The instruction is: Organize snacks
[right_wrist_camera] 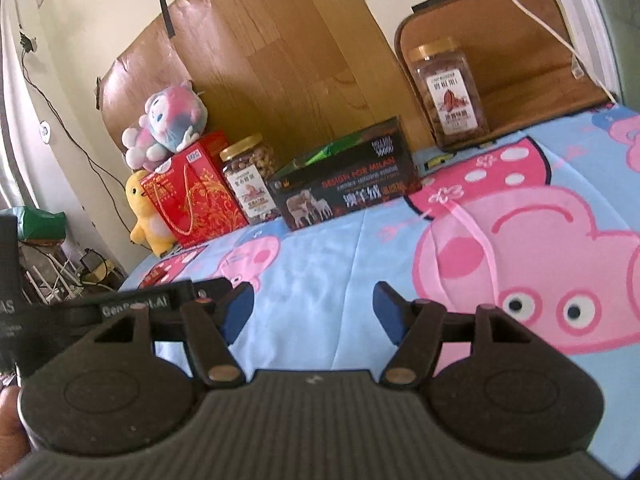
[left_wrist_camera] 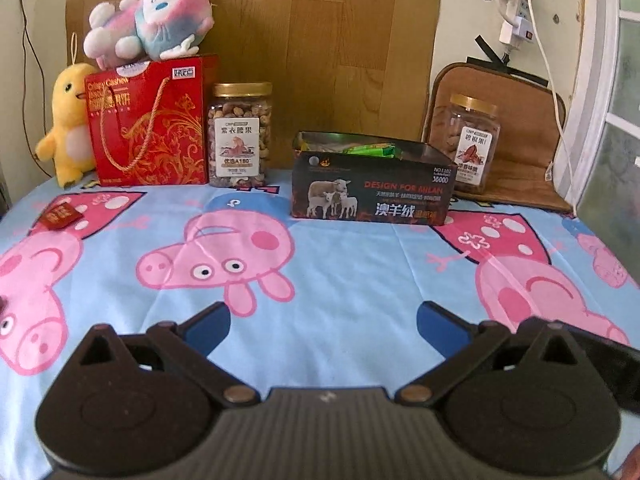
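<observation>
A black open-top box (left_wrist_camera: 372, 192) printed with sheep stands at the back of the bed; green snack packets (left_wrist_camera: 374, 150) lie inside. It also shows in the right wrist view (right_wrist_camera: 344, 184). A small red snack packet (left_wrist_camera: 60, 216) lies on the sheet at far left, also seen in the right wrist view (right_wrist_camera: 158, 274). A gold-lidded jar of nuts (left_wrist_camera: 240, 136) stands left of the box, another jar (left_wrist_camera: 474, 144) to its right. My left gripper (left_wrist_camera: 324, 322) is open and empty over the sheet. My right gripper (right_wrist_camera: 314, 312) is open and empty, with the left gripper's body beside it.
A red gift bag (left_wrist_camera: 150, 128) carries a pink plush toy (left_wrist_camera: 152, 20); a yellow plush duck (left_wrist_camera: 70, 124) stands beside it. A brown cushion (left_wrist_camera: 520, 128) leans behind the right jar. A wooden board (left_wrist_camera: 320, 48) backs the bed. The cartoon-pig sheet (left_wrist_camera: 340, 264) covers the bed.
</observation>
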{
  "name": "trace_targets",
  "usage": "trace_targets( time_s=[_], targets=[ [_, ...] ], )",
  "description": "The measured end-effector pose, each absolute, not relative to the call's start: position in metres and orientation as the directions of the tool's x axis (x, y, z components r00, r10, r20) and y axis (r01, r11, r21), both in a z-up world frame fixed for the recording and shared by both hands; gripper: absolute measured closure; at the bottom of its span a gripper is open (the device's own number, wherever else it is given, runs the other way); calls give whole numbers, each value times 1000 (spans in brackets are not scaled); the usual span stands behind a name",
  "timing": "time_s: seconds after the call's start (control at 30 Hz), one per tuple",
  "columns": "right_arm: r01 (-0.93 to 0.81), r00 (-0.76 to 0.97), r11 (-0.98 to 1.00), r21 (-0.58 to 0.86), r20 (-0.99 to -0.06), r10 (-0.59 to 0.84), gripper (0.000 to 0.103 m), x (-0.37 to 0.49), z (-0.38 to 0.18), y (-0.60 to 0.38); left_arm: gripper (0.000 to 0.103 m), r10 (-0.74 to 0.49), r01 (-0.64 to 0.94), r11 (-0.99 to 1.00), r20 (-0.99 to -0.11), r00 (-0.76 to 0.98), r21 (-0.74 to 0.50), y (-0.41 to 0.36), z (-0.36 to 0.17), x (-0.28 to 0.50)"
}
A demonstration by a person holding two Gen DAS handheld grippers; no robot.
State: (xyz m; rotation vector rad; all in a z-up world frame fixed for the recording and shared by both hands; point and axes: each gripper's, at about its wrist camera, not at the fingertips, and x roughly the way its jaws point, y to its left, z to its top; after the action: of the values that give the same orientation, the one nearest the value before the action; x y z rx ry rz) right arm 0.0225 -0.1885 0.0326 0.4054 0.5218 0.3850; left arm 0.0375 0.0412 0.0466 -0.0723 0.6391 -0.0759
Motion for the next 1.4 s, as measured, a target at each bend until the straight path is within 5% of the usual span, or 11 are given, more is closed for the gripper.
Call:
trace_targets(
  time_s=[0.13,0.27,0.4,0.83,1.07,1.27,1.4],
  targets=[
    [-264,784,827,497,-389,484,45,45,41,-195,0,-103,40,992,-596,797,-118,49,40,48],
    [-294,744,778,555,-378,550,70,94,57,-194,0,-79,13,993,-579,812,-117,59,39,59],
    [-311,728,785,535,-397,559,73,164,70,-179,0,-75,-1,991,-562,824,-134,66,40,66],
    [-151,706,853,500,-549,447,70,293,56,-158,0,-38,-8,997,-566,823,-79,57,40,65],
    [-226,749,835,502,-458,478,67,186,69,-189,0,-12,-10,999,-569,823,-36,40,48,46],
    [-245,818,870,428,-390,423,54,63,60,-212,0,-29,7,999,-570,821,-41,29,61,13],
    [-262,833,876,405,-363,417,36,12,58,-215,0,-2,12,1000,-556,831,14,18,65,-7]
  ],
)
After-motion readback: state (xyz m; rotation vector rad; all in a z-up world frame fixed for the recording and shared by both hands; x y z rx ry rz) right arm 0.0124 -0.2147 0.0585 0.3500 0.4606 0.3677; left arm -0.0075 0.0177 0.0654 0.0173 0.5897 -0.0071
